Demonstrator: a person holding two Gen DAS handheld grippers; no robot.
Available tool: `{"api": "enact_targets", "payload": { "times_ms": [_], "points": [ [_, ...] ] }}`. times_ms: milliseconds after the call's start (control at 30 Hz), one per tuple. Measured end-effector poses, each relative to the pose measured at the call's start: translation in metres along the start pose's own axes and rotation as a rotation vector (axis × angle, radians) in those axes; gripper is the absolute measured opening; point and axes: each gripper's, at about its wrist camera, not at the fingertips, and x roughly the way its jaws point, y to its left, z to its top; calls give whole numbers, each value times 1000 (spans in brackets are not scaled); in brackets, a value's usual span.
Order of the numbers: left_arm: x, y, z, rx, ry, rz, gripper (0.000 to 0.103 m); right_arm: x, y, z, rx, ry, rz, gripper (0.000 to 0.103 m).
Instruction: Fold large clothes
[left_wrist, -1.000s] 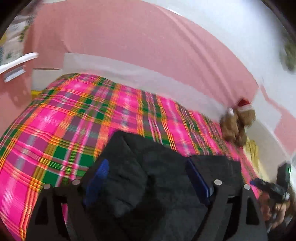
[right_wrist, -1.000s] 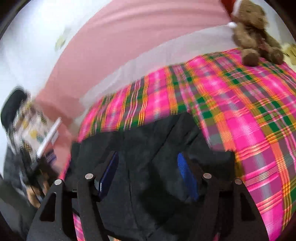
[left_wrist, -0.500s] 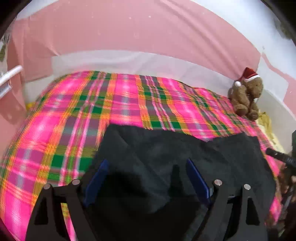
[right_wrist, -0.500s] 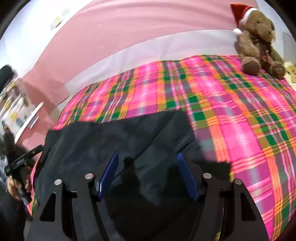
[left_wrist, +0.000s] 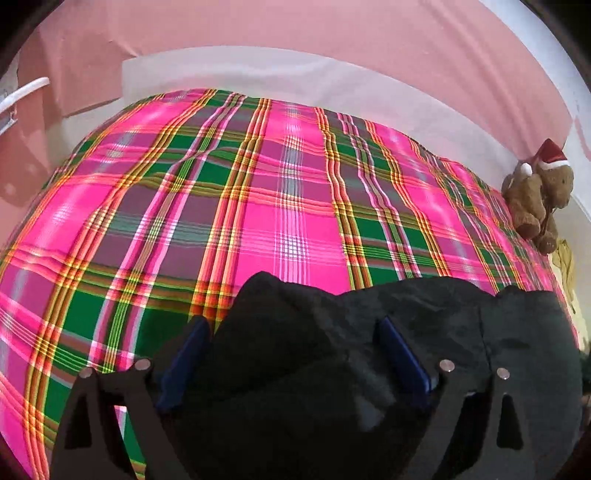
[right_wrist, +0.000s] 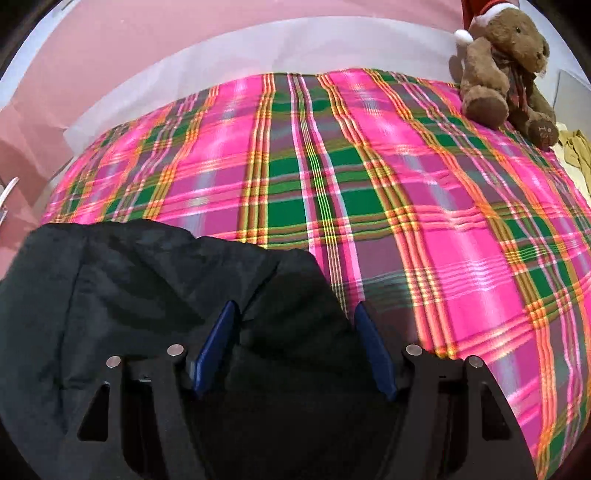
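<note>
A large black garment (left_wrist: 424, 332) lies at the near edge of a bed with a pink and green plaid cover (left_wrist: 277, 206). My left gripper (left_wrist: 291, 325) has its blue-padded fingers (left_wrist: 188, 354) spread wide, with a bunched left corner of the garment lying between them. In the right wrist view the garment (right_wrist: 122, 288) fills the lower left. My right gripper (right_wrist: 295, 314) also stands spread, with the garment's right corner between its fingers (right_wrist: 373, 350). The pads do not visibly pinch the cloth.
A brown teddy bear (right_wrist: 502, 66) with a red Santa hat sits at the bed's far right corner, also in the left wrist view (left_wrist: 539, 199). A pink wall with a white band (left_wrist: 295, 70) runs behind the bed. Yellowish cloth (right_wrist: 576, 151) lies beside the bear.
Both grippers have drawn back and lowered toward the near edge of the bed. The black garment now lies spread wider across the near edge, and more plaid cover shows beyond it.
</note>
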Motion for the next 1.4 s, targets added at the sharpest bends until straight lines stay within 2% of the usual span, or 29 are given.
{"api": "enact_targets", "payload": {
  "times_ms": [133,233,367,467,533,633,767,900,967,1033,1133,1200,1267,1333,1400],
  "points": [
    [-15,-3,2,12,-15,27,94,1,-6,1,20,13,-1,67],
    [-49,-12,5,25,-78,-2,94,-31,-2,0,27,-38,-43,67],
    [-90,-36,8,62,-148,-68,94,-95,19,-2,16,-194,36,67],
    [-102,-67,3,113,-159,-126,94,-113,58,-6,-59,-234,133,67],
    [-104,-80,2,134,-164,-116,94,-102,84,-10,-114,-196,166,67],
    [-116,-77,7,131,-251,-45,94,-77,107,-17,-162,-150,146,67],
    [-119,-48,21,49,-256,10,94,-52,106,-16,-171,-121,126,67],
    [-130,-52,16,53,-271,-1,94,-31,102,-16,-174,-106,104,67],
    [-133,-65,13,72,-268,-40,94,-24,99,-14,-163,-91,108,67],
    [-134,-84,9,116,-245,-111,94,-27,99,-13,-155,-84,111,67],
    [-119,-117,-2,251,-199,-160,94,-49,96,-15,-143,-103,99,67],
    [-96,-130,-8,306,-151,-164,94,-62,90,-16,-134,-124,103,67],
    [-66,-133,-11,317,-99,-130,94,-66,82,-17,-126,-134,81,67],
    [-39,-130,-13,293,-41,-95,94,-60,73,-19,-125,-120,56,67],
    [-19,-124,-18,268,-19,-100,95,-47,66,-18,-111,-94,74,67]
  ]
}}
